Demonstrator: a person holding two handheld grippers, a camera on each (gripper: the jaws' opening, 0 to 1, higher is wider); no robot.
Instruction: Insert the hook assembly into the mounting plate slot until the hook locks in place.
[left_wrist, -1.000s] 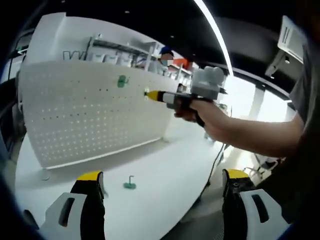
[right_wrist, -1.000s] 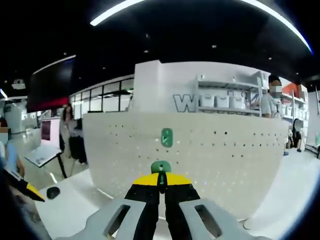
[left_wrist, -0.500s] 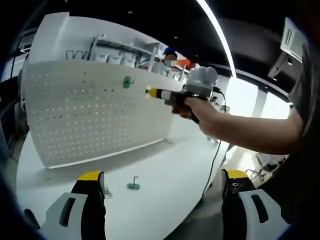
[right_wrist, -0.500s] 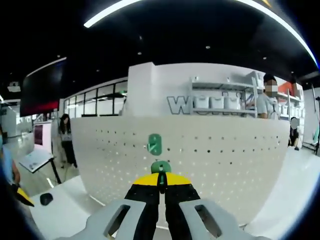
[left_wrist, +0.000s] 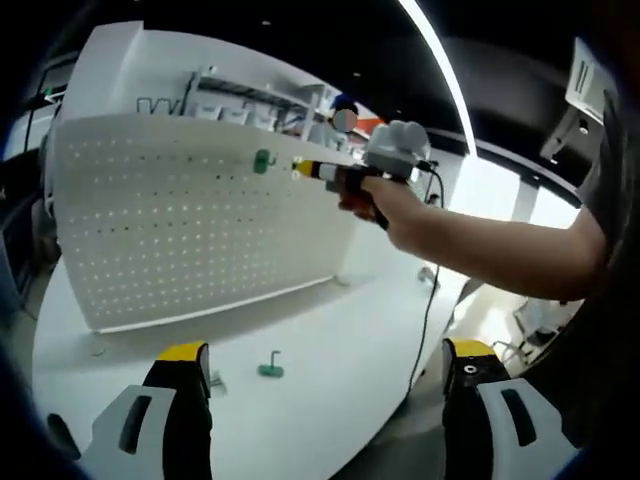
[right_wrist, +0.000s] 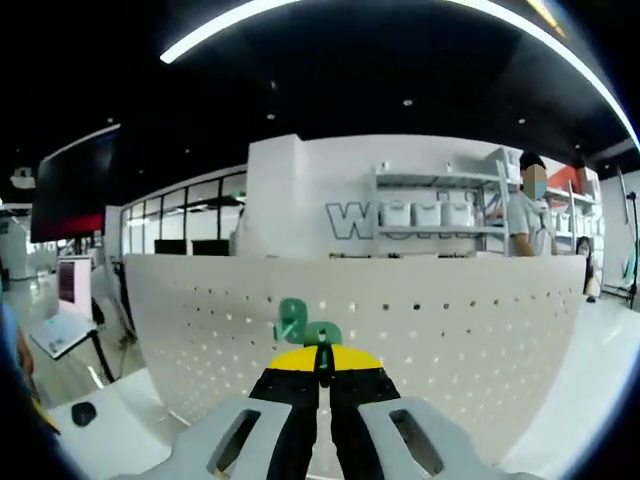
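A spare green hook (left_wrist: 270, 366) lies mid-tabletop (left_wrist: 330, 370) before the pegboard (left_wrist: 180, 220); the right claw (right_wrist: 321, 352), clamped on its hook (right_wrist: 322, 334), has closed on the mounting plate (right_wrist: 291, 318); left claw (left_wrist: 325, 375) apart.

The right claw (left_wrist: 300, 168) has pushed in toward the white pegboard (left_wrist: 180, 220): a second ago there was a clear gap between its yellow tips and the green plate (left_wrist: 262, 160) mounted on the board, and now those tips sit just beside the plate. In the right gripper view, the green hook (right_wrist: 322, 334) pinched in the closed claw (right_wrist: 321, 352) was well below the plate (right_wrist: 291, 318) a second ago; now the two greens overlap, hook up against the plate's lower right. The plate has slid left of centre there and looks tilted, and the pegboard looms larger as the camera closes in.
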